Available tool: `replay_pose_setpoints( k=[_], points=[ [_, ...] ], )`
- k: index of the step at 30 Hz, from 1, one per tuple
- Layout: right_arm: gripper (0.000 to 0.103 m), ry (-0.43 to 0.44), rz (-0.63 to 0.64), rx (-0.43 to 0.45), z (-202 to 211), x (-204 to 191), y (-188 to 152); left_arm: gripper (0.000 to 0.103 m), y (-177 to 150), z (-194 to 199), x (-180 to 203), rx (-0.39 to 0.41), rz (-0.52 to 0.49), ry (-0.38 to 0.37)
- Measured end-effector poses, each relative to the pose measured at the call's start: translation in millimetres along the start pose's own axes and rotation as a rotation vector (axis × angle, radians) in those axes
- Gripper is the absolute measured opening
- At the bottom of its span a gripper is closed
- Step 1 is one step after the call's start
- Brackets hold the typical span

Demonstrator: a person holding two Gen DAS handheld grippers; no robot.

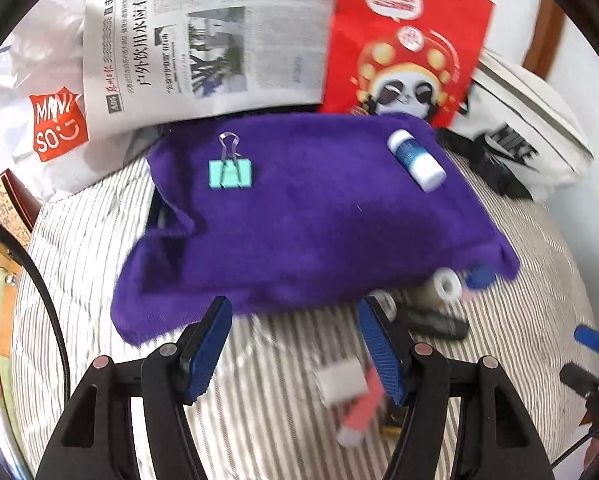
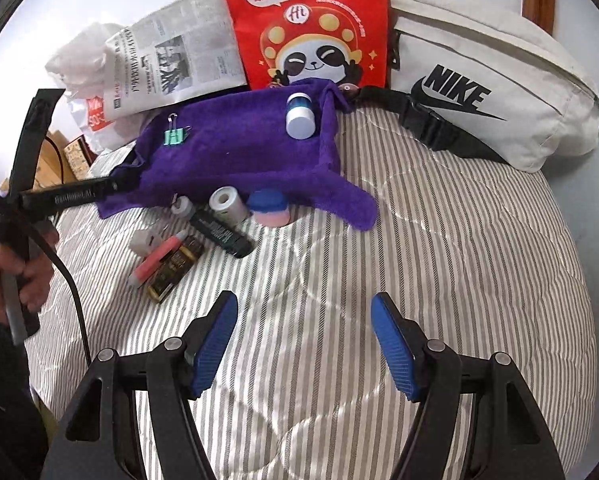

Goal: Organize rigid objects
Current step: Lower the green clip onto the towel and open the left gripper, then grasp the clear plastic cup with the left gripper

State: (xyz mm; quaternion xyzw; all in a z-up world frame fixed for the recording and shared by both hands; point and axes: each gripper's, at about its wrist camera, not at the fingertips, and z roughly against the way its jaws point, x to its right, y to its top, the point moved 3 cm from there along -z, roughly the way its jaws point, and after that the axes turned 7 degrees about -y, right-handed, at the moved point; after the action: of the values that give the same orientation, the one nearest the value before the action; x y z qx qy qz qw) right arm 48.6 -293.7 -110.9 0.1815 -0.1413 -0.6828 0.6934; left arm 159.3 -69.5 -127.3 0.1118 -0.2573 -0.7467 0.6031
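Note:
A purple towel (image 1: 307,216) (image 2: 239,148) lies on the striped bed. On it rest a mint binder clip (image 1: 230,174) (image 2: 174,135) and a blue-and-white glue stick (image 1: 416,159) (image 2: 299,114). In front of the towel lie a grey roll (image 2: 229,204), a blue-and-pink jar (image 2: 268,207), a black tube (image 2: 219,234), a pink marker (image 2: 157,258) (image 1: 361,408), a white eraser (image 1: 341,382) (image 2: 142,241) and a gold-black box (image 2: 175,267). My left gripper (image 1: 295,344) is open just above the towel's near edge. My right gripper (image 2: 303,340) is open and empty over bare bedding.
A red panda bag (image 2: 311,28), a newspaper (image 2: 171,56) and a white plastic bag (image 1: 47,120) stand behind the towel. A white Nike waist bag (image 2: 495,84) lies at the back right. The left hand-held gripper and its cable (image 2: 39,200) show at the left.

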Motion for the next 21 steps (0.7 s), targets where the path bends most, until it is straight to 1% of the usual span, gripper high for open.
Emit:
replay_pose_setpoints(
  k=[3,6,9,11,12,13,15,16,19,20,21],
  points=[
    [0.069,0.007,0.009,0.0,2,-1,-6,0.064,-2,-17,6,-0.036,-0.021,0.013],
    [0.069,0.013,0.005,0.0,5,2,-12,0.064,-16,-12,0,-0.059,-0.016,0.008],
    [0.069,0.024,-0.007,0.001,5,7,-17,0.063,-19,-26,0,-0.089,-0.012,0.023],
    [0.069,0.026,-0.011,-0.011,3,10,-20,0.059,-21,-36,0,-0.111,0.001,0.025],
    [0.069,0.025,-0.012,-0.013,3,11,-21,0.052,-21,-40,0,-0.12,0.01,0.023],
    [0.069,0.024,-0.013,-0.015,2,13,-23,0.043,-21,-43,-2,-0.126,0.025,0.032],
    [0.069,0.02,-0.016,-0.016,1,15,-24,0.043,-23,-50,-4,-0.143,0.039,0.045],
    [0.069,0.014,-0.019,-0.015,0,16,-24,0.041,-23,-49,-3,-0.128,0.027,0.052],
    [0.069,0.018,-0.032,-0.021,-4,19,-24,0.037,-23,-51,0,-0.127,0.009,0.049],
    [0.069,0.018,-0.034,-0.024,-5,20,-24,0.035,-24,-51,0,-0.123,0.005,0.049],
    [0.069,0.017,-0.036,-0.03,-8,19,-24,0.03,-25,-50,0,-0.115,0.006,0.046]
  ],
)
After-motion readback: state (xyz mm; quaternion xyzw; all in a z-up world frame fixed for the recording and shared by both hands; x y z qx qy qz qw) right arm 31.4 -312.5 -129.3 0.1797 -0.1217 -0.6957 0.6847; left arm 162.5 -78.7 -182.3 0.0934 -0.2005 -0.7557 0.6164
